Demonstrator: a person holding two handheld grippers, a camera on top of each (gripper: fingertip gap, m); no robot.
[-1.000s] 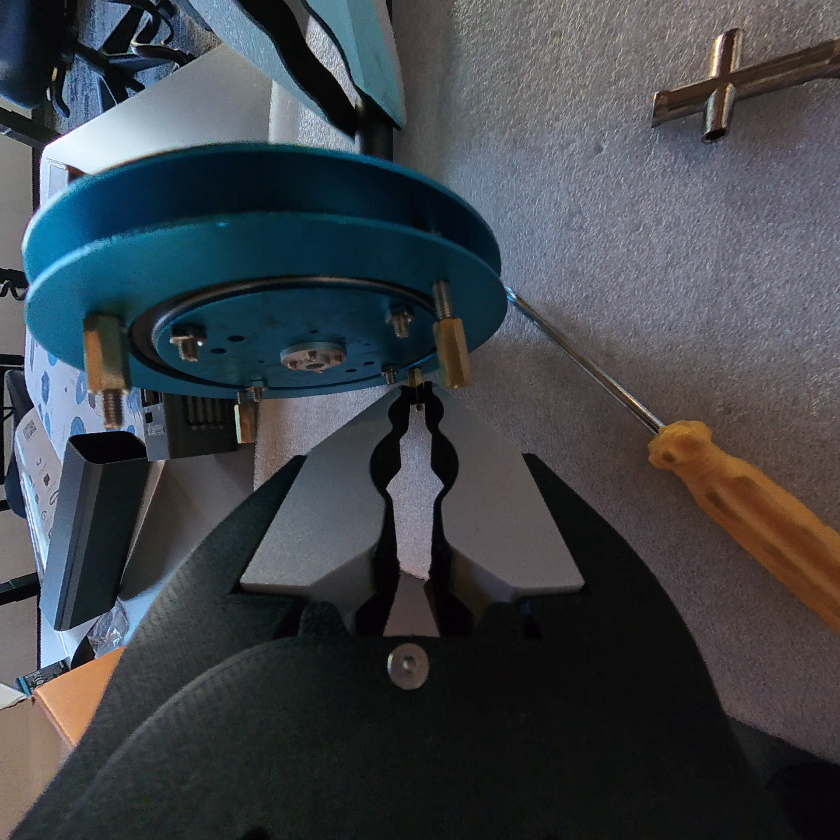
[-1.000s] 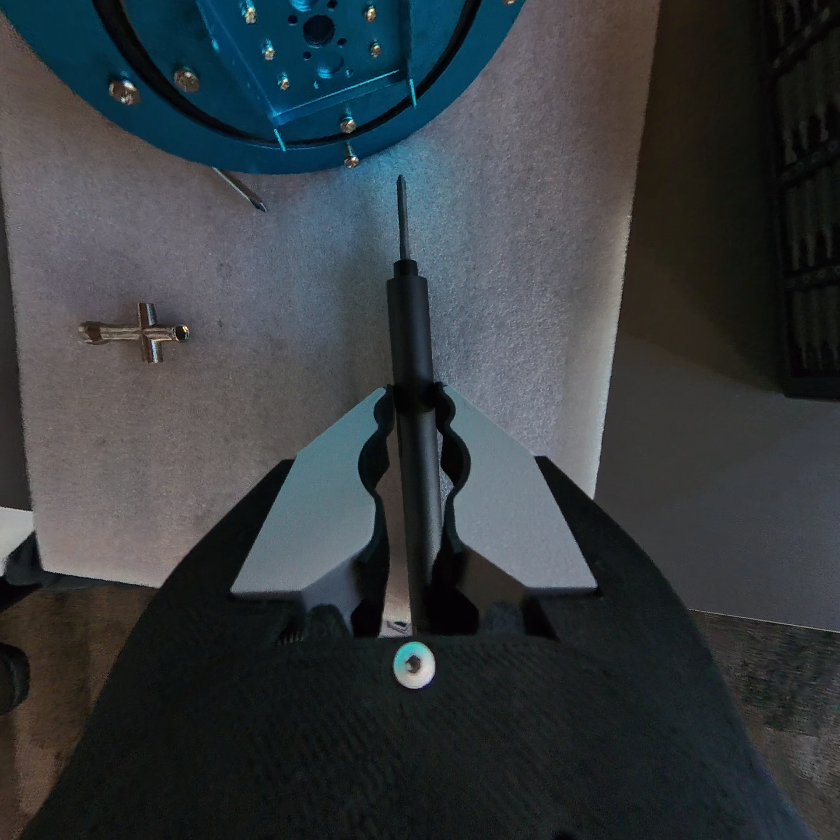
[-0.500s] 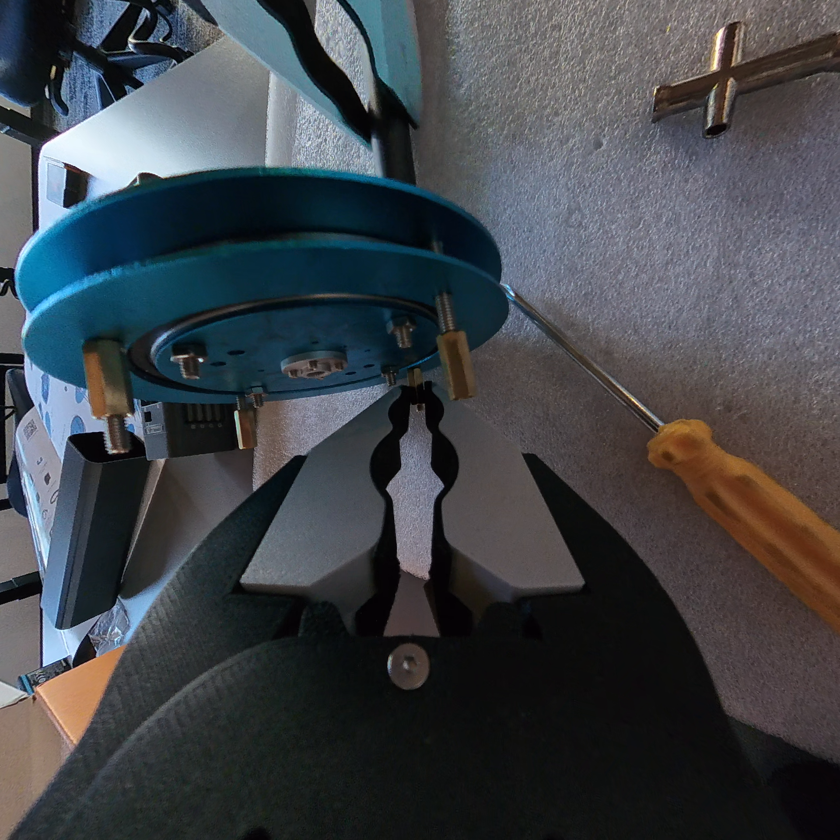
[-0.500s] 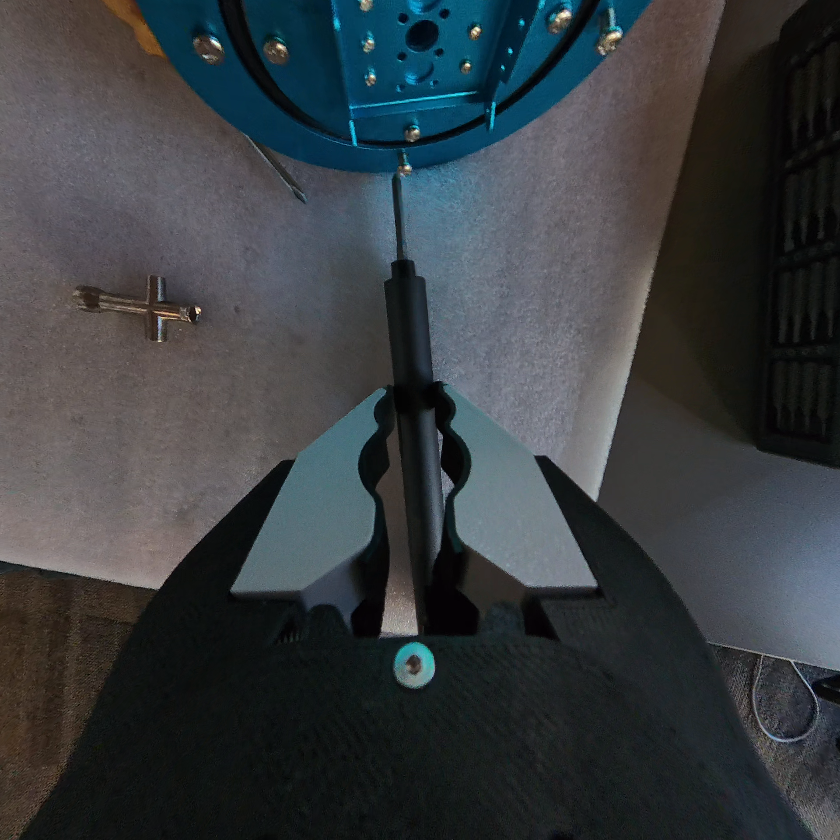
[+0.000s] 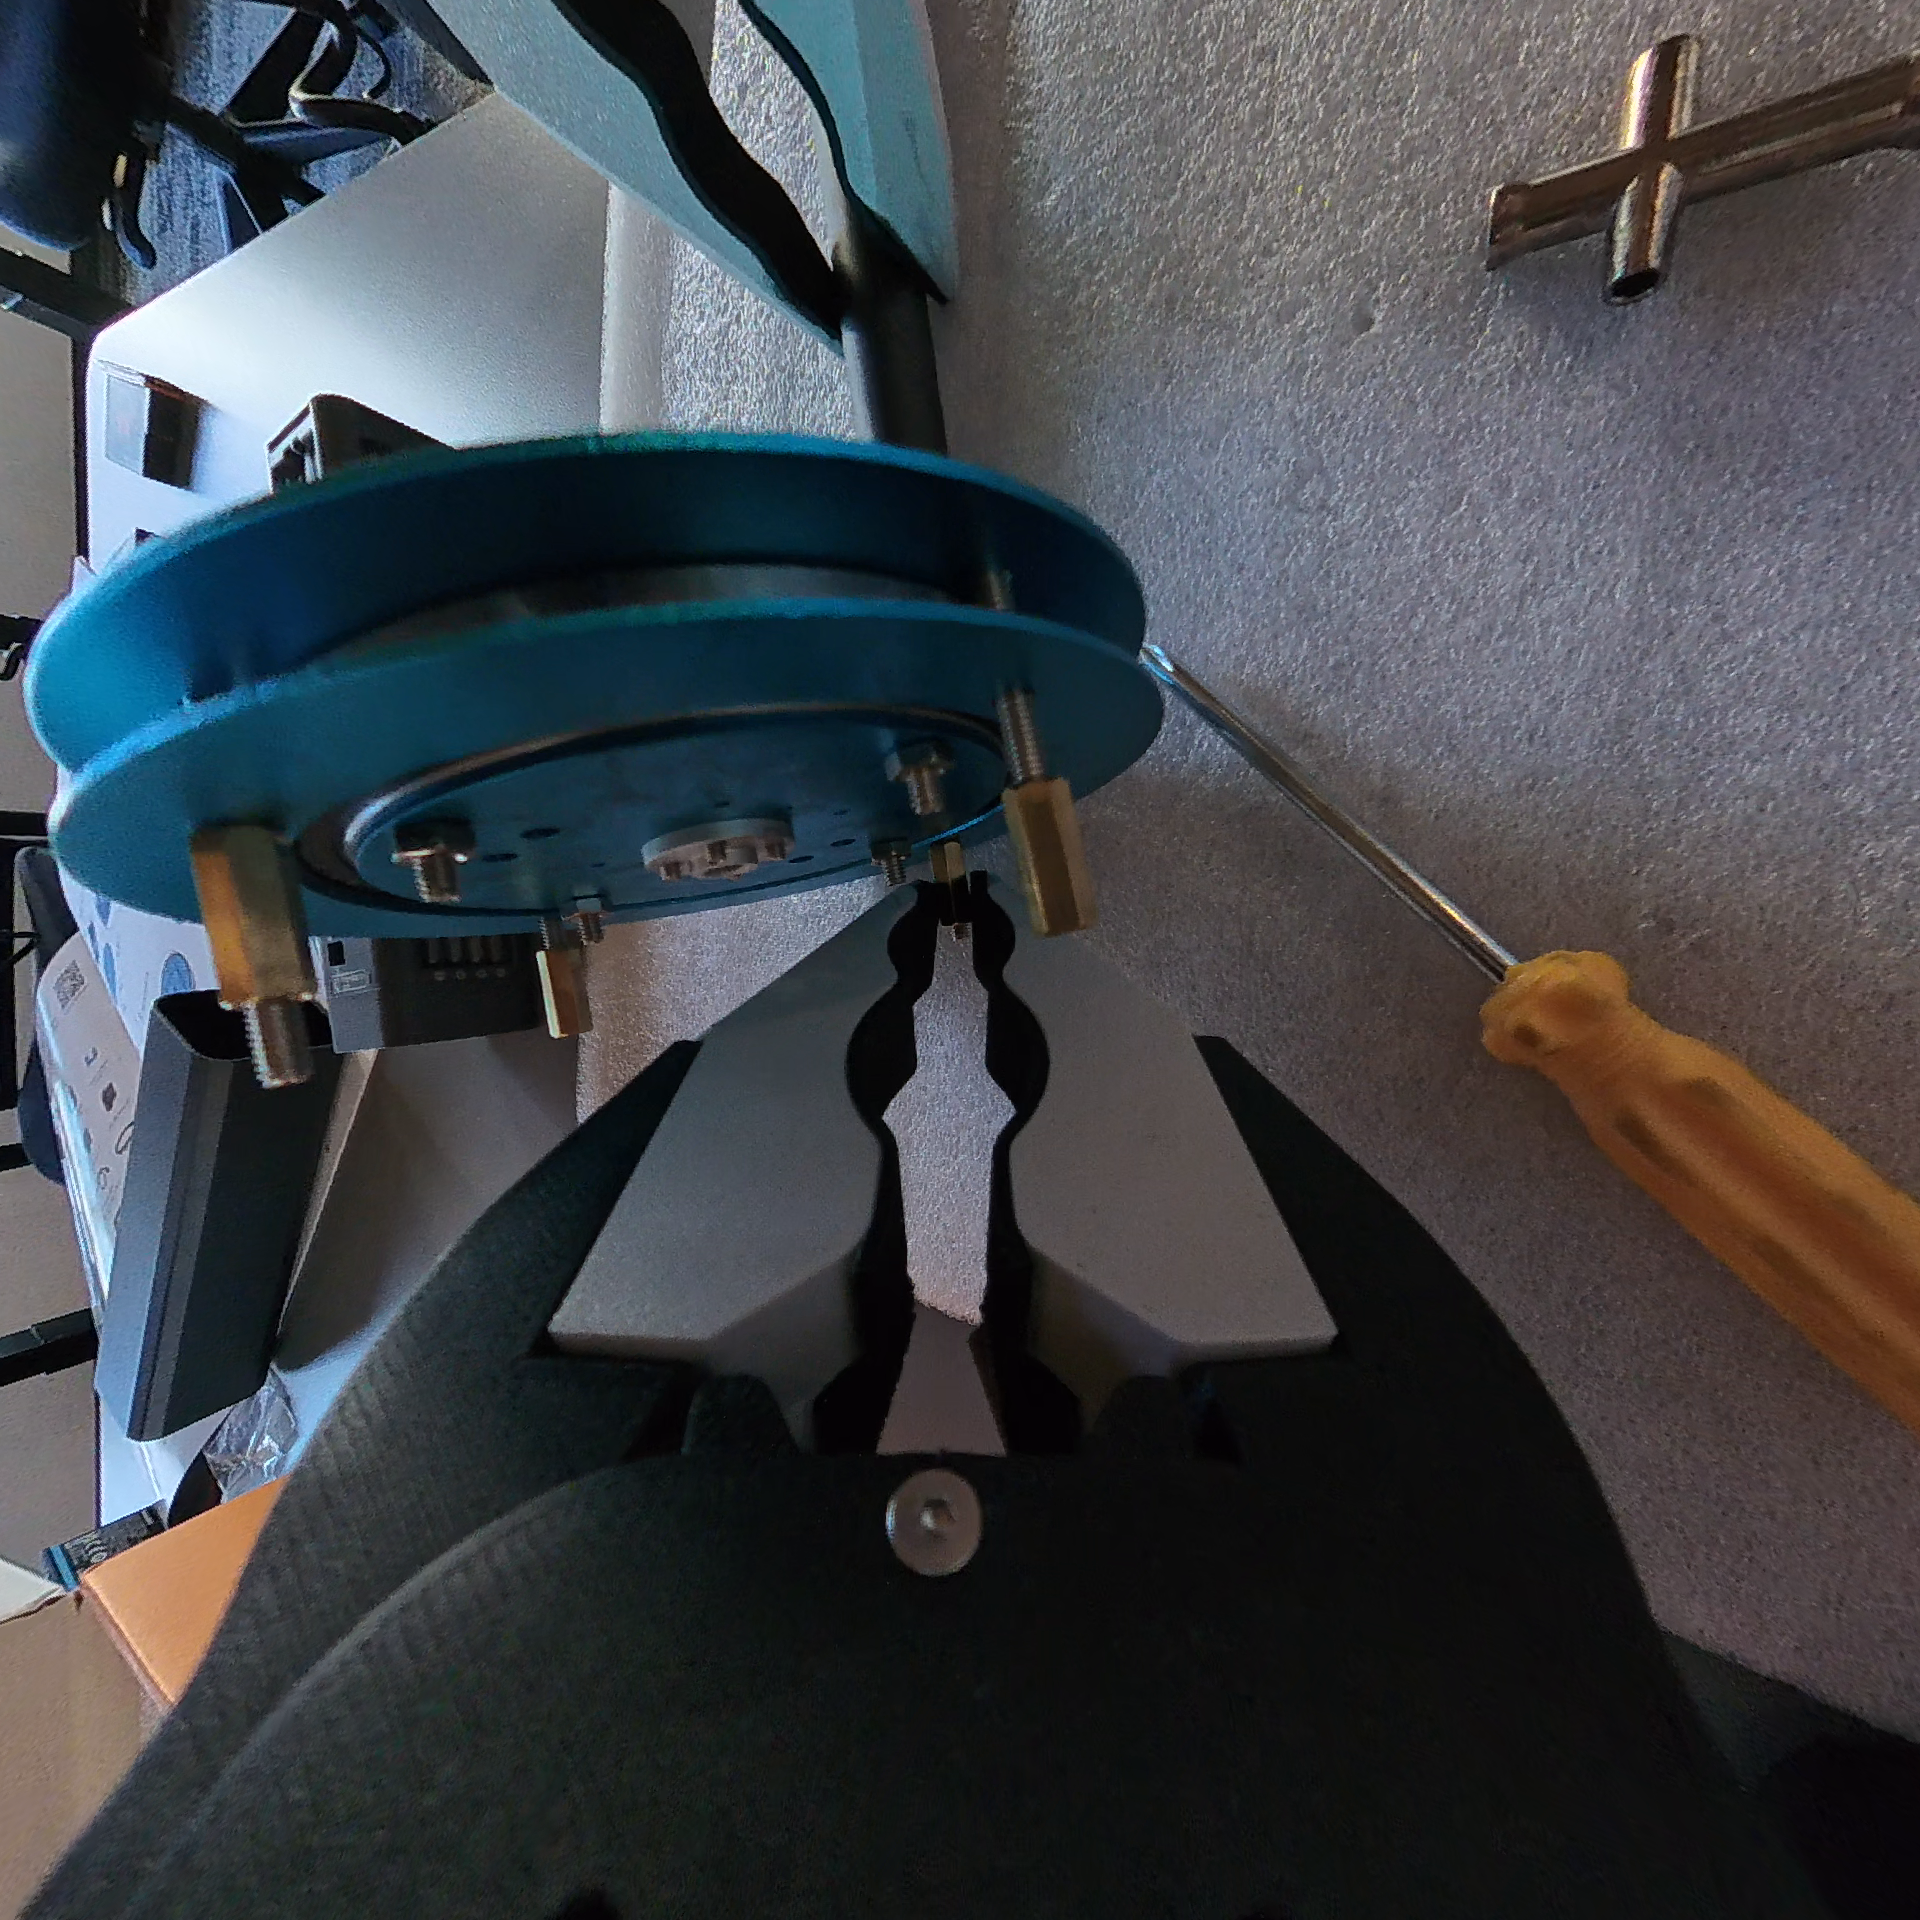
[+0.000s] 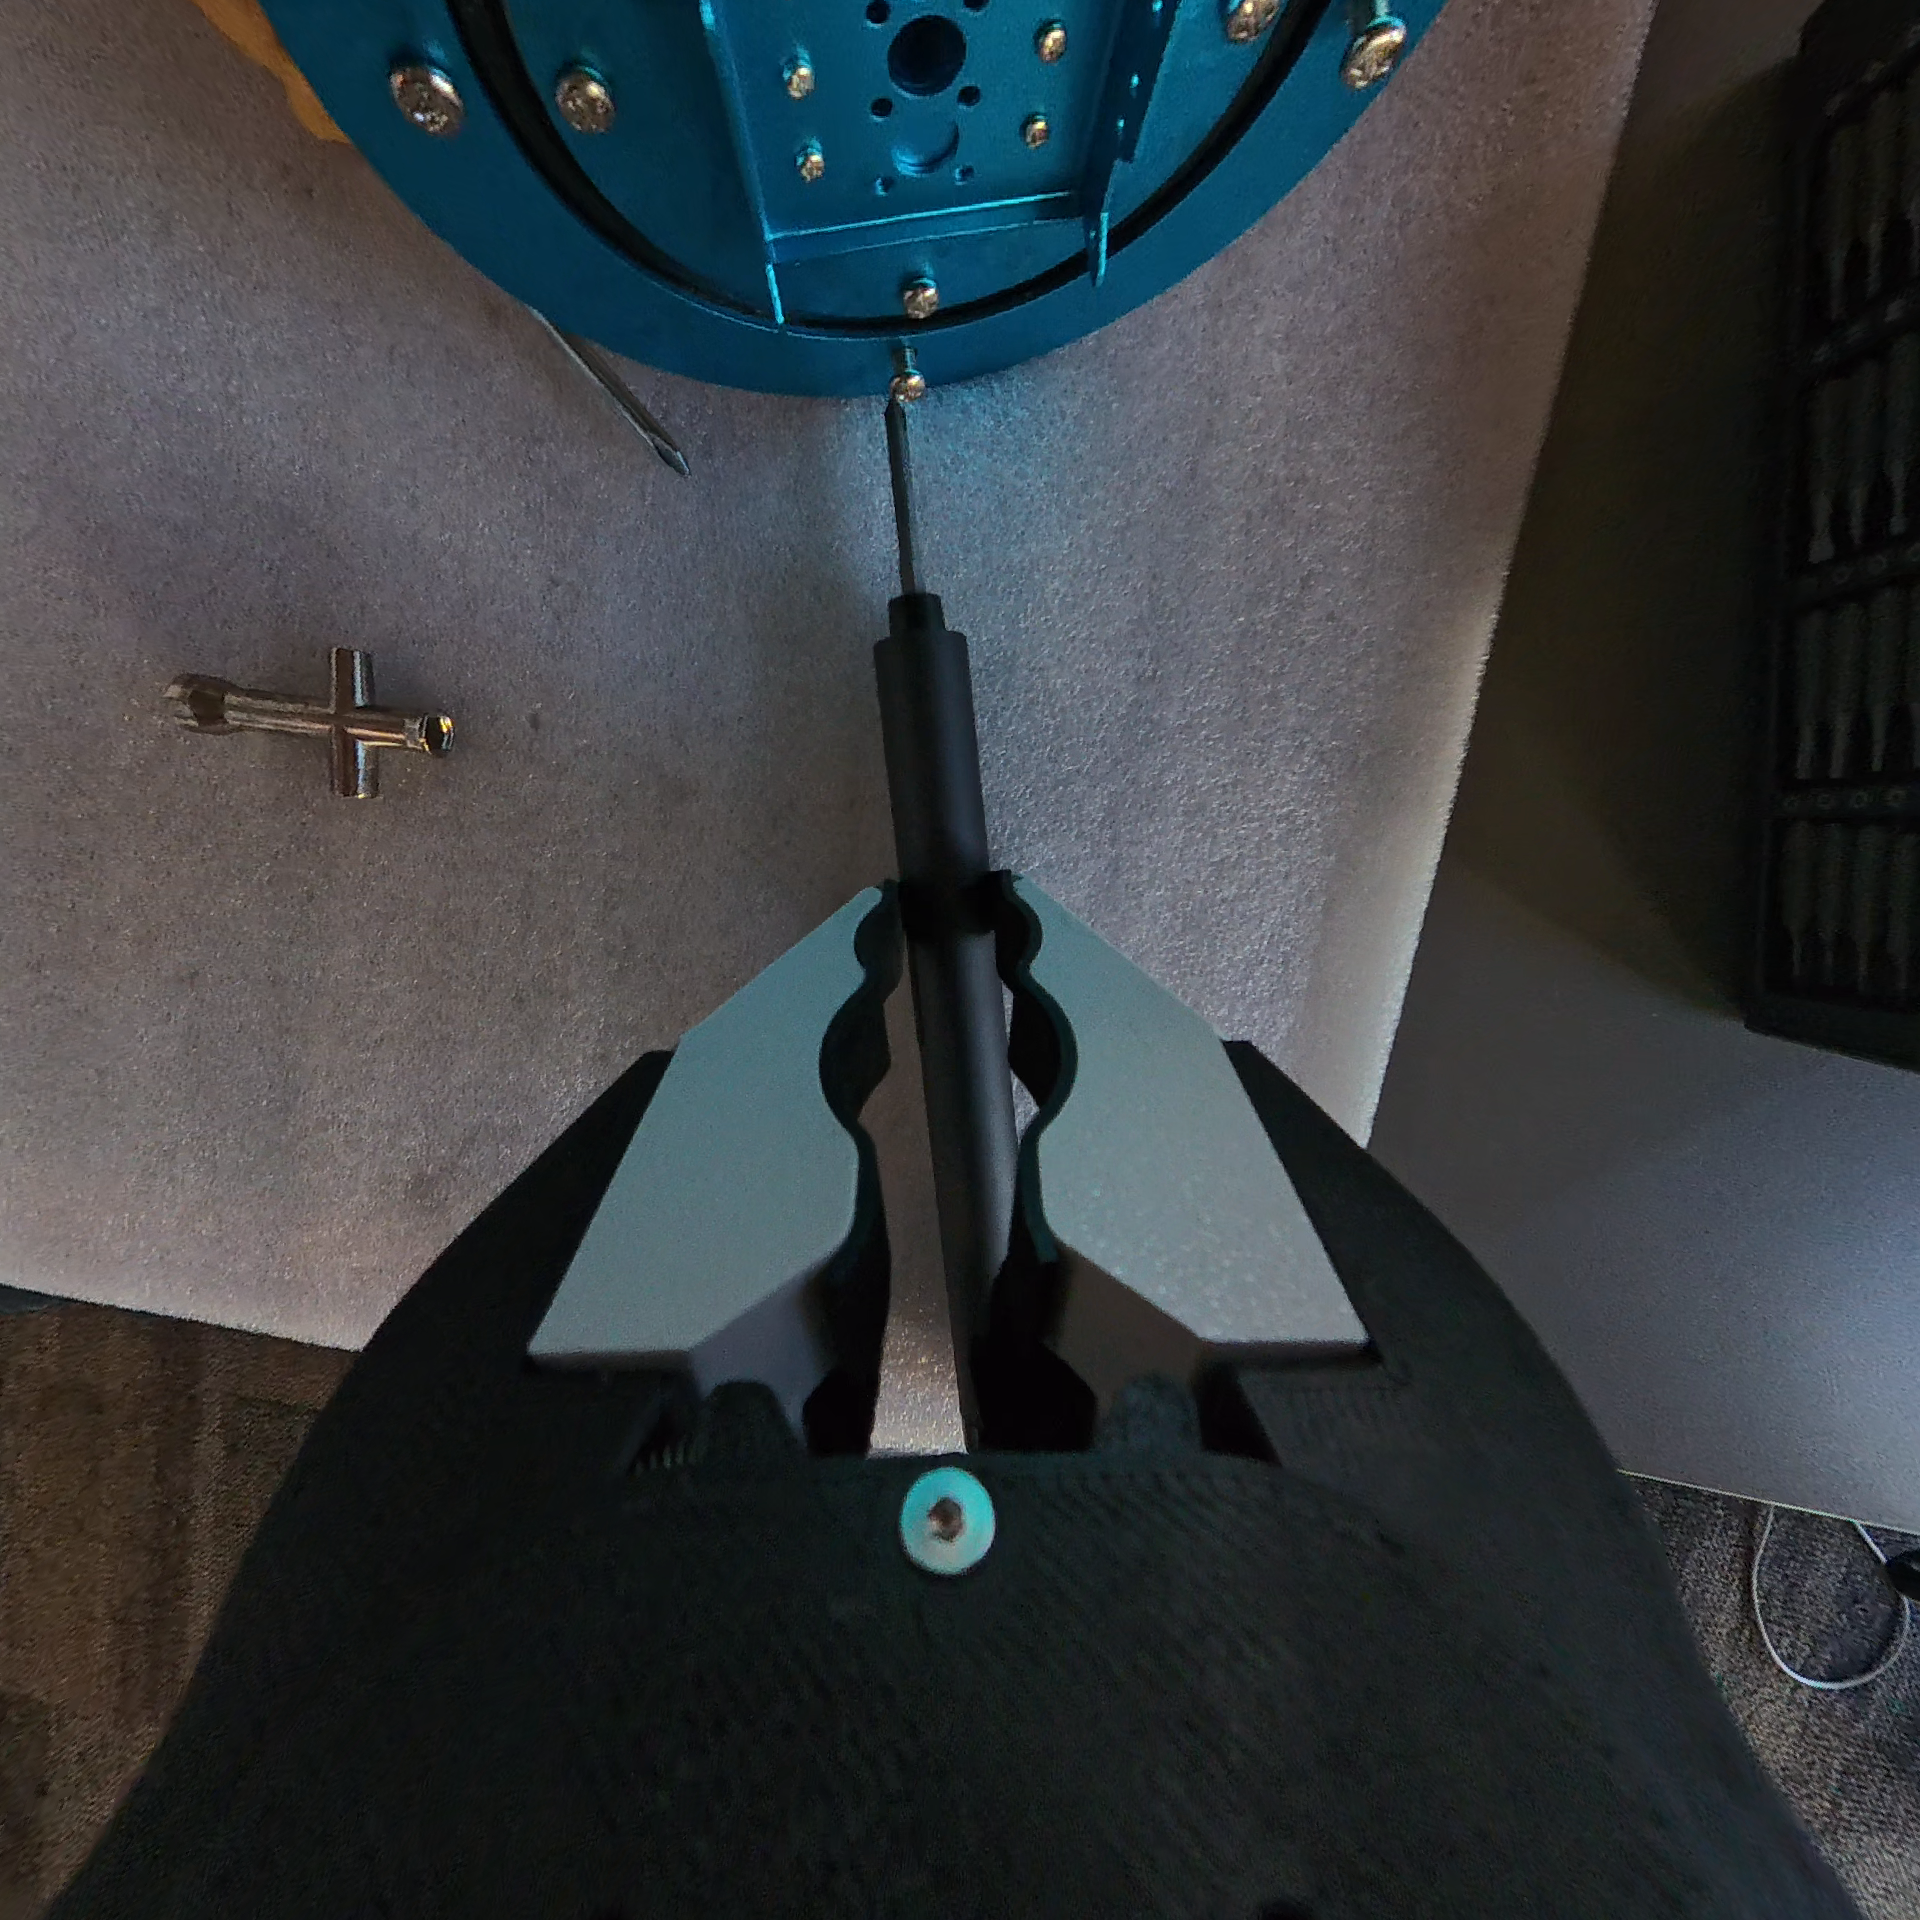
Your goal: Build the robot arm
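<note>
A blue round double-disc assembly (image 5: 582, 707) with brass standoffs is held off the grey foam mat. My left gripper (image 5: 951, 904) is shut on a small brass standoff (image 5: 948, 871) under the lower disc's near edge. Another brass standoff (image 5: 1044, 857) stands just right of it. My right gripper (image 6: 948, 899) is shut on a black screwdriver (image 6: 935, 790). The screwdriver's thin tip reaches a small screw (image 6: 907, 382) at the rim of the blue assembly (image 6: 665, 260). The other gripper also shows behind the disc in the left wrist view (image 5: 727, 145).
A yellow-handled screwdriver (image 5: 1683, 1143) lies on the foam mat (image 5: 1455, 520), its shaft running under the disc. A metal cross wrench (image 5: 1683, 156) lies farther off; it also shows in the right wrist view (image 6: 322, 722). A black bit case (image 6: 1839, 540) stands at the right. Boxes (image 5: 197, 1205) sit left. The left gripper's tips are roughly 11 cm from the right gripper's. Between my right fingertips and the metal cross wrench (image 5: 1683, 156) there is roughly 11 cm. The right camera catches it too, in the right wrist view (image 6: 316, 719).
My right gripper has moved forward with the black screwdriver until its tip meets the screw on the disc rim. The blue assembly has tilted slightly in my left gripper's hold.
</note>
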